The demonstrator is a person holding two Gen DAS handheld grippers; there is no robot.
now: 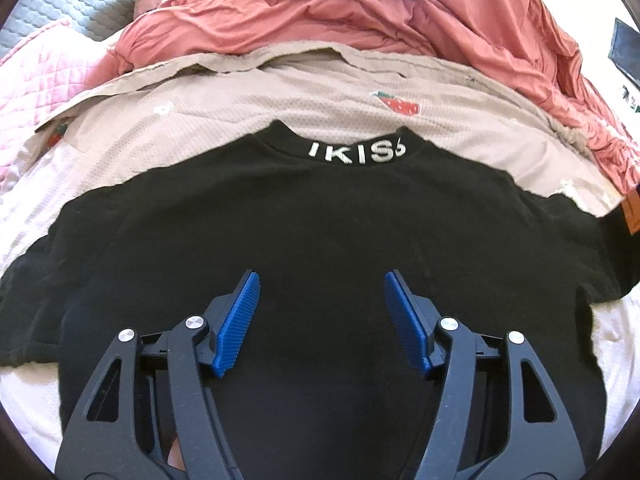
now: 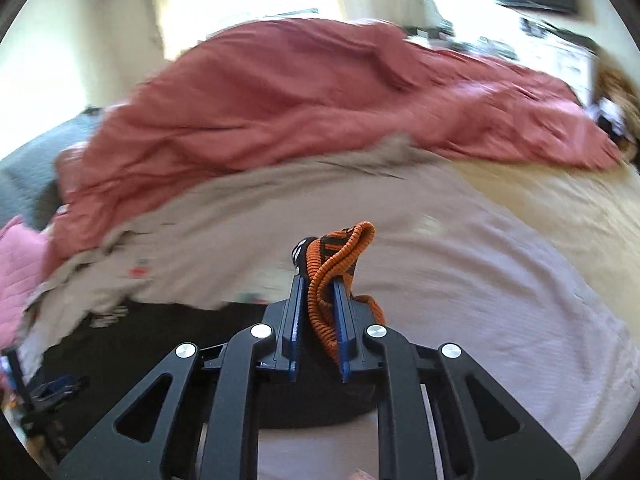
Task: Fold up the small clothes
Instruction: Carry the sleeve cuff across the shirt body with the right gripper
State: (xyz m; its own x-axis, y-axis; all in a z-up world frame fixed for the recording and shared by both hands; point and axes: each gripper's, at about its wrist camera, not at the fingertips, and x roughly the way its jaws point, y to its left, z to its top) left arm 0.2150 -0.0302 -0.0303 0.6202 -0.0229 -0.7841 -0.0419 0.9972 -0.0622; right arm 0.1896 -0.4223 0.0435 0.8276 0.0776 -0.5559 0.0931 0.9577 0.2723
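Observation:
A black T-shirt (image 1: 312, 216) with white letters on its collar lies flat on the bed, collar away from me. My left gripper (image 1: 322, 280) hovers over its lower middle, jaws apart, with nothing between the blue pads (image 1: 240, 316). In the right wrist view, my right gripper (image 2: 318, 280) is shut on an orange and black striped cuff (image 2: 340, 256), which sticks up past the fingertips. The same cuff (image 1: 630, 218) shows at the right edge of the left wrist view, at the shirt's sleeve end. The right wrist view is blurred.
A pale sheet with strawberry prints (image 1: 280, 96) covers the bed under the shirt. A crumpled red blanket (image 1: 360, 8) is heaped along the far side. A pink quilted cover (image 1: 36, 92) lies at the left, grey pillows (image 1: 60, 4) behind it.

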